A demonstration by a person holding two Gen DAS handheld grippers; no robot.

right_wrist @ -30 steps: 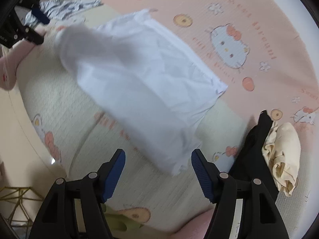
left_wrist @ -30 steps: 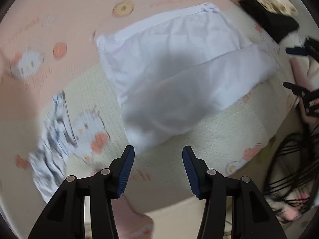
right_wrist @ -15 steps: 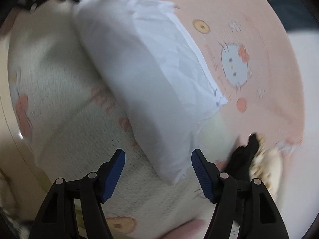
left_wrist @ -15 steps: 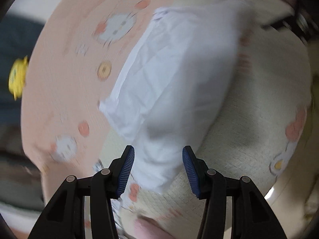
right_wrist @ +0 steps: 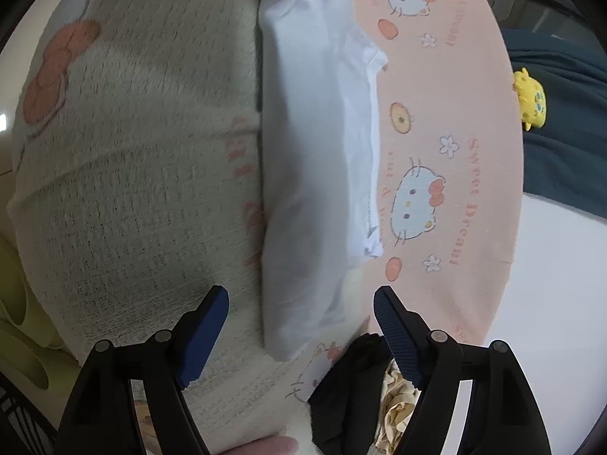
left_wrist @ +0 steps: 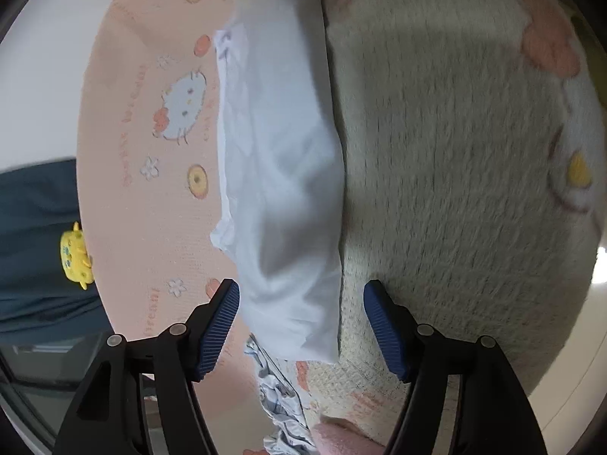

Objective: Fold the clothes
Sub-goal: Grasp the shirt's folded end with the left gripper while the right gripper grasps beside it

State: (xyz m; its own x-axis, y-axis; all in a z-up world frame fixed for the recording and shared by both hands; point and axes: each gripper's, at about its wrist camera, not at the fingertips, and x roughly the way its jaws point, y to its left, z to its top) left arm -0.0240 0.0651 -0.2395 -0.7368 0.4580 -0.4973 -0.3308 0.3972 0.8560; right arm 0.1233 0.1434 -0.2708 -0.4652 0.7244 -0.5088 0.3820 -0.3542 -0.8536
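A bed fills most of the scene, spread with a pink sheet printed with cartoon cat faces, flowers, round orange motifs and the words "Sweet Dream". A fluffy cream blanket with the same cat and a large orange bow covers the bed's other half. Beyond the pink sheet lies dark teal fabric carrying a small yellow toy-like figure, next to a plain white surface. Pale, glossy floor shows past the blanket's edge, catching a bright spot of light. Something yellow-green sits low beside the bed; what it is cannot be told. Lighting is soft and even, with dim shadows across the blanket.
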